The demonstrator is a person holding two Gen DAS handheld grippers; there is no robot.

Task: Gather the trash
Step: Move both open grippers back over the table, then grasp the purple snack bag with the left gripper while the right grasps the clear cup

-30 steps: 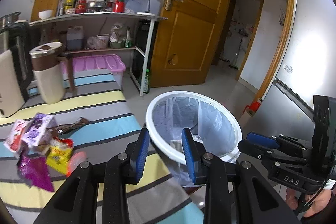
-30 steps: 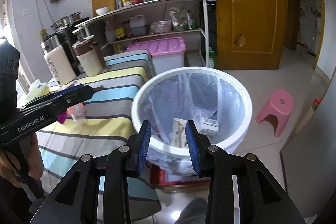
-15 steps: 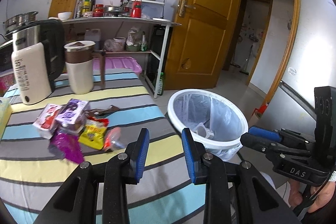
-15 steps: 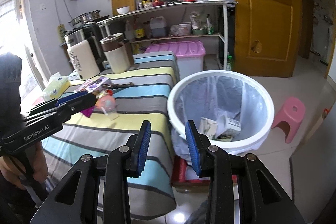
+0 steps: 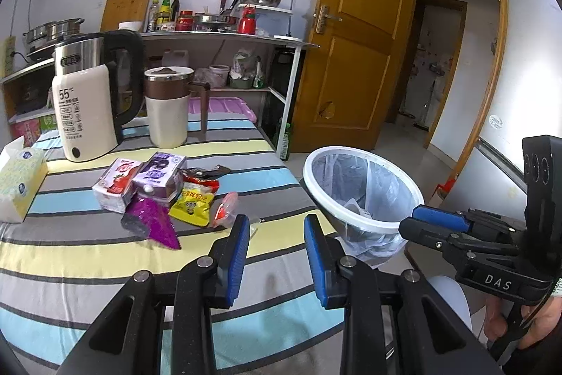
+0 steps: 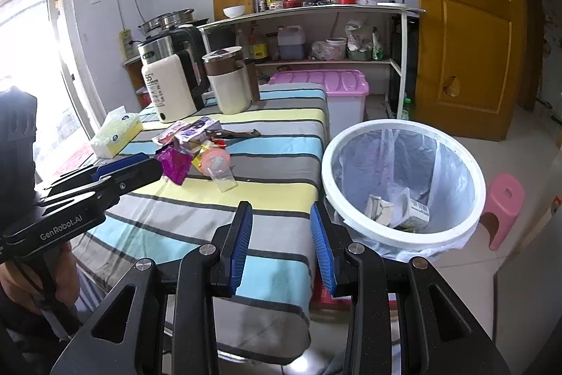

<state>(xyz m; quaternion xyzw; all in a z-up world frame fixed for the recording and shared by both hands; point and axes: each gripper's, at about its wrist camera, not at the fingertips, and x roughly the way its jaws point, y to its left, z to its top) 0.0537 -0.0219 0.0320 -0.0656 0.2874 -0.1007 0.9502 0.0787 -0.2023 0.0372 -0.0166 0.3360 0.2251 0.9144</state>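
Several crushed cartons already lie in the white round lined bin (image 6: 404, 185) beside the striped-cloth surface (image 5: 105, 255). More bright wrappers and small cartons (image 5: 154, 188) wait near its far edge; the left gripper (image 5: 275, 252) and right gripper (image 6: 281, 245) both hang with jaws apart, holding nothing.

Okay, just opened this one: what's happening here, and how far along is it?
A person holds a gripper in each hand, clearing trash off a striped table into a white bin beside it. The left gripper and right gripper are both open and empty, hovering over the table's near edge. A pile of wrappers and small cartons lies on the cloth near a kettle and a jug. The bin already holds a few crushed cartons.
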